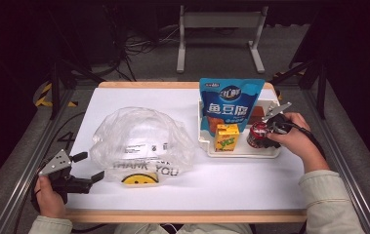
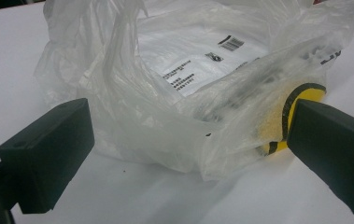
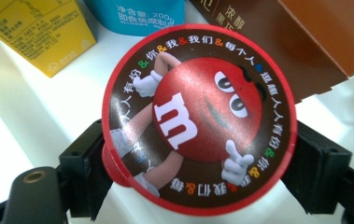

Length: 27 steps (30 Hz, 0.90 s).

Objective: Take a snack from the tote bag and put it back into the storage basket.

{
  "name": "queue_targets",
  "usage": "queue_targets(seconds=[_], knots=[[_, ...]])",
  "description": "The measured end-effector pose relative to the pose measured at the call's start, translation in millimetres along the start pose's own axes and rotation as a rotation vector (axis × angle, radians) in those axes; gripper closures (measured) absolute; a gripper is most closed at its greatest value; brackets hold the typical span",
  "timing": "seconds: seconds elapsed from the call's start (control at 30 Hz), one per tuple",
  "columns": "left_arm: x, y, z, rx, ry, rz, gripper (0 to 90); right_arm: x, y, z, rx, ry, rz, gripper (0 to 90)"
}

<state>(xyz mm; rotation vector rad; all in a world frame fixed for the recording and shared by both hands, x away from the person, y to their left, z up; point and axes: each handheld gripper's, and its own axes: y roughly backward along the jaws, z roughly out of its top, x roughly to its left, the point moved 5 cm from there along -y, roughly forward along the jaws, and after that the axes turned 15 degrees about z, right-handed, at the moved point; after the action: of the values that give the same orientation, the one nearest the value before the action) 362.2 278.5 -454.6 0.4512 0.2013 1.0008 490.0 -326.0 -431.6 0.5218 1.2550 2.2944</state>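
Lab — framed test table [image 1: 124,95], floor cables [image 1: 138,46]

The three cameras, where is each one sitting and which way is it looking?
High view: above the table's near edge, facing forward and down on the white table; both forearms, left gripper, right gripper.
Left gripper view: rides that gripper, facing the clear plastic bag; its jaws stand apart.
Right gripper view: looks down on the red-lidded candy cup between its jaws.
Shared: bag and cup also appear from above.
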Motion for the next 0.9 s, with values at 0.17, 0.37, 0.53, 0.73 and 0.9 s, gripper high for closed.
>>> queue_targets(seconds=[0.17,0.37,0.53,0.73,0.9], knots=[[-0.1,-0.4,0.3,-0.003,0.002,-0.001,1.3,3.5,6.1,2.8,-0.038,0.013,0.003,17.6],[0.3,-0.5,-0.1,0.003,0.0,0.001,1.3,10.8,20.6,9.3,-0.096,0.026,-0.021,15.4],[0.8,0.0,-0.4,0.003,-0.003,0.002,1.3,21.8,36.6,16.1,-0.156,0.046,-0.045,14.9],[0.4,2.0,-1.2,0.004,0.005,0.002,1.3,40.5,52.0,21.4,-0.234,0.063,-0.048,15.0],[-1.7,2.3,-1.1,0.013,0.007,-0.004,1.2,55.3,59.5,24.0,-0.285,0.068,-0.042,14.9]])
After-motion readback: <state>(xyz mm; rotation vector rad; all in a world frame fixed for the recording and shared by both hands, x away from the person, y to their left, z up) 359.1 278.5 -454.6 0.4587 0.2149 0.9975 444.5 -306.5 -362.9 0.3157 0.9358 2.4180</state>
